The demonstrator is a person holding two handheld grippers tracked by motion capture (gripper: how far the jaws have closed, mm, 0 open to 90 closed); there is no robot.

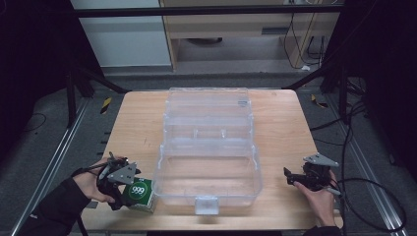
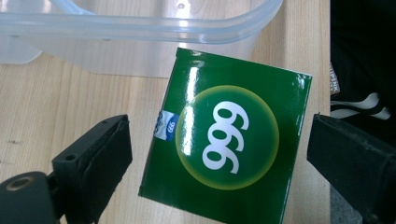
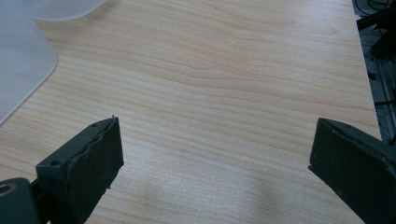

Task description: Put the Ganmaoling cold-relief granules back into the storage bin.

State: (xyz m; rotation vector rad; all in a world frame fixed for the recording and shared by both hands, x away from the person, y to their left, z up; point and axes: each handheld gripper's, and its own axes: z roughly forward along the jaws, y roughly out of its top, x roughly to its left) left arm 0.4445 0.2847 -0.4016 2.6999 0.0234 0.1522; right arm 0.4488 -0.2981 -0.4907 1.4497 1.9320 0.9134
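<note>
The left gripper (image 2: 219, 154) hangs over the green box (image 2: 229, 140) with jaws wide apart, a gap on each side; the box lies at the table's 7 o'clock corner, just beside the clear plastic case (image 1: 209, 172). Closing off-centre could twist the box or shove it against the case. The right gripper (image 1: 295, 177), at 4 o'clock, is likewise spread over bare table (image 3: 224, 93).

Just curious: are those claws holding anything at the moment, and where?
Nothing is held. The left gripper has open jaws either side of the green box, not touching; the right gripper is open over bare table.
</note>
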